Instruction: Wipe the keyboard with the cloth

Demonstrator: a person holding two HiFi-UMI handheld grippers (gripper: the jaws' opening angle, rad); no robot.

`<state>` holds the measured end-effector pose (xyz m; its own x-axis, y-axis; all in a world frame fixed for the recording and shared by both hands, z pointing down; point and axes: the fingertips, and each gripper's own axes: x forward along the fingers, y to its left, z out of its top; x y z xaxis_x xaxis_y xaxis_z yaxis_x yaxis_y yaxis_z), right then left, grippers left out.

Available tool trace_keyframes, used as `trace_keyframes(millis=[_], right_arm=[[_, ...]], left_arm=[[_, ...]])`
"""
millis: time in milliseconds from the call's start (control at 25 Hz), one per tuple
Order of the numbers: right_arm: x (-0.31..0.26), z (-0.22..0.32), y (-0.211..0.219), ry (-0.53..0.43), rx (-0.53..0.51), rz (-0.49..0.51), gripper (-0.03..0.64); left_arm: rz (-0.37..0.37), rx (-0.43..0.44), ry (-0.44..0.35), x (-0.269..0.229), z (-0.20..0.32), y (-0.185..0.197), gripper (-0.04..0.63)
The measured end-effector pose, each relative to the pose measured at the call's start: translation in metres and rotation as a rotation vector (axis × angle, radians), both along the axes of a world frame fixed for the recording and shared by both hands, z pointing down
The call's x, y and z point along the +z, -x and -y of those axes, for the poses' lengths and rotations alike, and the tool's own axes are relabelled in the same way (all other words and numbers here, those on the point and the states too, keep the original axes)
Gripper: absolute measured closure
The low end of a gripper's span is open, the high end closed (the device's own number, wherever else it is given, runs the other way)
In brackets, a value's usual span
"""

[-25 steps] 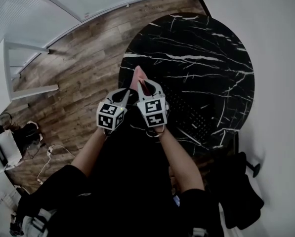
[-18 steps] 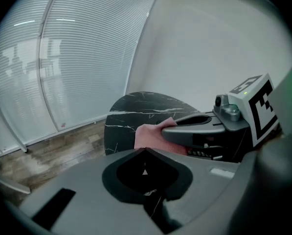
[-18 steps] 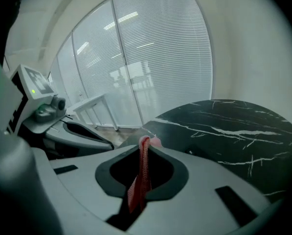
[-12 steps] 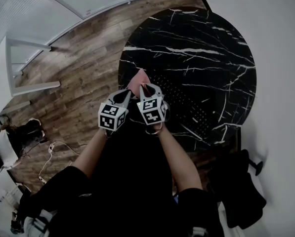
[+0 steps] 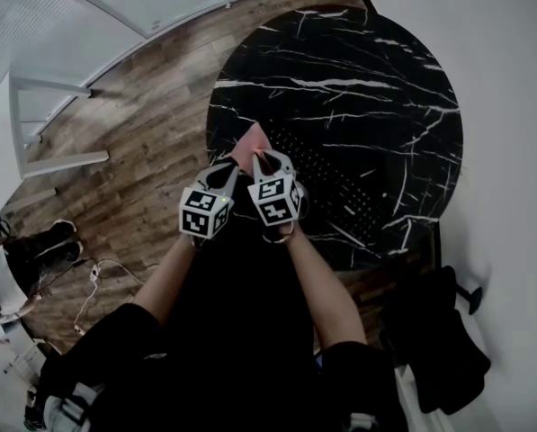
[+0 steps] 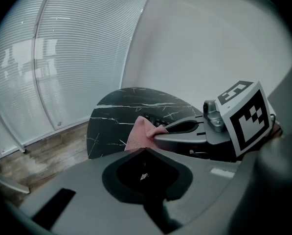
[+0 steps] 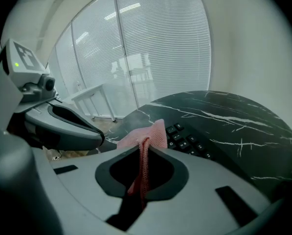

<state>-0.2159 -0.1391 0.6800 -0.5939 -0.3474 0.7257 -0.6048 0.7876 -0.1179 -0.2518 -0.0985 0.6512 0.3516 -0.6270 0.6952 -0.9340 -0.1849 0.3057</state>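
- The right claw (image 7: 143,155) was clamped on the pink cloth (image 7: 146,137). A fold of the cloth was pinched in the seam between the jaws, and the rest was bunched up beyond the tips.
- The cloth sat at the near-left edge of the round tabletop (image 5: 358,61), right at the left end of the keyboard (image 5: 335,185). Whether it touched the keys could not be told.
- The left claw (image 6: 145,153) had its jaws together with nothing between them. It was held just beside the right claw, on its left, with its tips near the cloth.
- The black keyboard lay on the black, white-veined marble. It ran slantwise from the cloth toward the near-right edge.
- Both claws were over the near-left rim of the tabletop, side by side and pointing away from the person.
- A wooden floor (image 5: 142,142) showed to the left of the tabletop and a white wall (image 5: 511,106) to its right.
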Motion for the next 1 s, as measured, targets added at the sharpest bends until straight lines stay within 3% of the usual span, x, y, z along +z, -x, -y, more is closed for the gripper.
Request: trace_keyframes(millis=[1000], right_arm=[[-0.001,-0.022,-0.095,0.004,0.094,-0.012,0.601]], left_arm=[[-0.007,0.107,0.011,0.002,-0.014,-0.086,0.595]])
